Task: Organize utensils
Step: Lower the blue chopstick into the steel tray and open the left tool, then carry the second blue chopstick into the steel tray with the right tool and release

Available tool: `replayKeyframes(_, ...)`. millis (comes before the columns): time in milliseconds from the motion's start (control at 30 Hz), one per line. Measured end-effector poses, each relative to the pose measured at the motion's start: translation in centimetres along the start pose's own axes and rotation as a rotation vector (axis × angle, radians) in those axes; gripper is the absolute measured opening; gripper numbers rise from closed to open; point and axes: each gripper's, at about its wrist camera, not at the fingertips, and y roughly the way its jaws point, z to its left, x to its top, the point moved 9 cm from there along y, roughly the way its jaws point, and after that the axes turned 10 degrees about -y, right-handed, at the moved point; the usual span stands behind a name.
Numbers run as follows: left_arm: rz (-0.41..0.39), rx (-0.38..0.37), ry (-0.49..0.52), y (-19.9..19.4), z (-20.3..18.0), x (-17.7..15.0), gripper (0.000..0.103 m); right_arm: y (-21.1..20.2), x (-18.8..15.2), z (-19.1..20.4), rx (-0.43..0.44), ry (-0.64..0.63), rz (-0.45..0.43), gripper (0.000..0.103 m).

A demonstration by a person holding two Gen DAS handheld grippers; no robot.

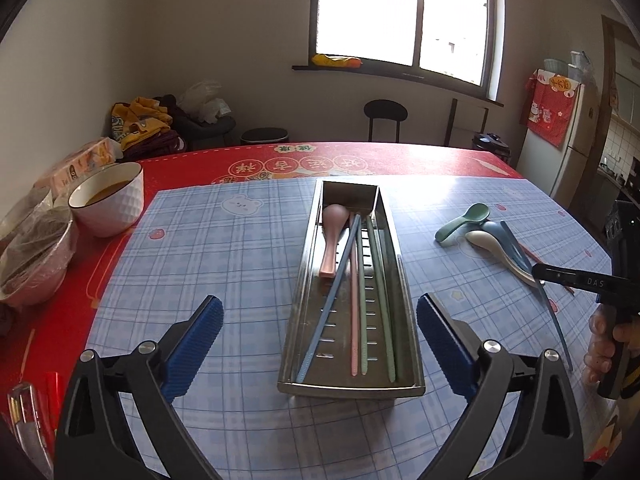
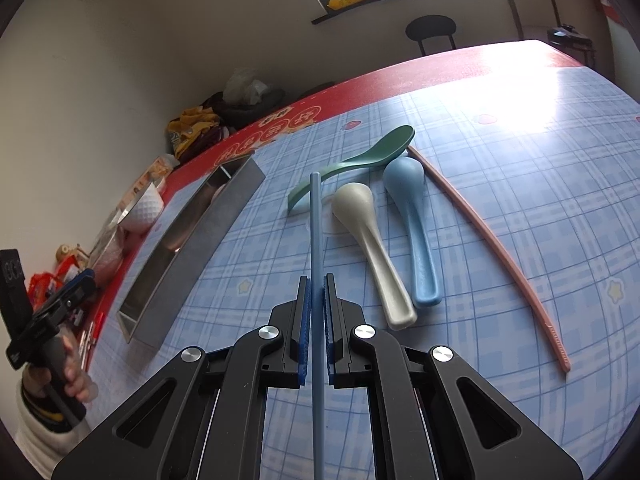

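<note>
A long steel tray (image 1: 301,292) lies in the middle of the checked mat. It holds a pink spoon (image 1: 333,236), a blue chopstick (image 1: 340,276), a pink chopstick (image 1: 354,304) and two green chopsticks (image 1: 380,304). My left gripper (image 1: 318,312) stands open above the tray's near end, with nothing between its pads. My right gripper (image 2: 317,284) is shut on a second blue chopstick (image 2: 315,216), which it holds off the mat. Beyond it on the mat lie a green spoon (image 2: 360,156), a white spoon (image 2: 372,248), a blue spoon (image 2: 412,224) and a pink chopstick (image 2: 492,252).
A white bowl (image 1: 108,200) and plastic-wrapped bowls (image 1: 36,256) stand at the table's left edge on the red cloth, with snack packets near the front left corner. A black chair (image 1: 384,116) stands past the far edge. A hand (image 2: 76,380) grips the left tool.
</note>
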Motion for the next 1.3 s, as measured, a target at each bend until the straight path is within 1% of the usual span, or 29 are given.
replayKeyframes(67, -0.014, 0.028, -0.002, -0.4, 0.9, 0.1, 0.097, -0.3, 0.3, 0.2, 0.022, 0.026, -0.01, 0.006)
replayKeyframes(133, -0.027, 0.038, -0.007, -0.7, 1.5, 0.2, 0.097, -0.5, 0.6, 0.6, 0.023, 0.026, -0.019, 0.006)
replayKeyframes(333, -0.065, 0.045, -0.022, -1.0, 3.0, -0.2, 0.097, -0.9, 1.8, 2.6, 0.035, 0.009, -0.037, 0.006)
replayKeyframes(467, -0.072, 0.046, -0.032, -0.9, 4.0, -0.6, 0.097, -0.7, 2.4, 3.7, 0.029, 0.001, -0.039, 0.006)
replayKeyframes(733, -0.123, 0.055, -0.02, -1.2, 6.0, -1.3, 0.097, 0.2, 2.7, 5.0, 0.015, 0.051, -0.021, 0.006)
replayKeyframes(933, -0.137, 0.038, -0.034, -0.6, 6.8, -1.4, 0.097, 0.8, 3.0, 5.9, 0.0, 0.094, -0.01, 0.006)
replayKeyframes(1133, -0.168, 0.022, -0.058, -1.2, 7.2, -1.1, 0.097, 1.4, 4.1, 7.0, -0.015, 0.114, -0.009, 0.006)
replayKeyframes(1233, -0.176, 0.025, -0.069, -1.3, 7.4, -1.0, 0.097, 1.8, 5.0, 8.1, 0.0, 0.127, -0.014, 0.006)
replayKeyframes(1300, -0.178, 0.02, -0.078, -1.4, 7.5, -0.9, 0.097, 1.9, 5.7, 9.2, 0.008, 0.11, -0.028, 0.006)
